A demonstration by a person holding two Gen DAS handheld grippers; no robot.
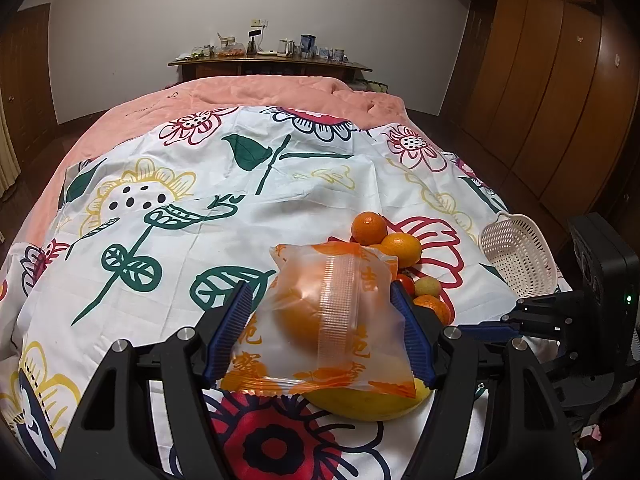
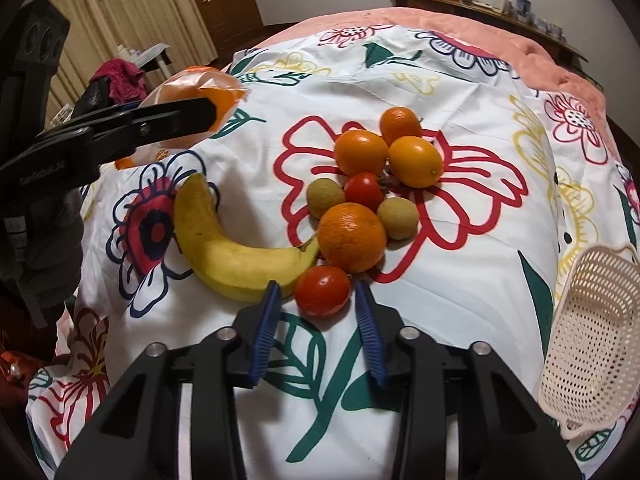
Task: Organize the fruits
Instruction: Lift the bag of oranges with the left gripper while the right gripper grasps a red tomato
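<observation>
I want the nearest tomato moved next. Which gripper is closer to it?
Right. The right gripper is open with the tomato at its fingertips. The left gripper is off to the left, raised, shut on a bagged orange.

Left tongs [image 1: 320, 296] are up off the bed, blue-padded fingers [image 1: 236, 320] spread wide and pressed in against both sides of a bagged orange [image 1: 320, 312], carrying it clear. From the right wrist view the same tongs [image 2: 212, 114] reach in from the left edge, black arms level, tips clamped on the bag. Right tongs [image 2: 316, 292] sit low and point forward over the bed, blue fingers [image 2: 368, 320] parted with nothing gripped between them, a tomato [image 2: 323, 291] just ahead of the tips.
</observation>
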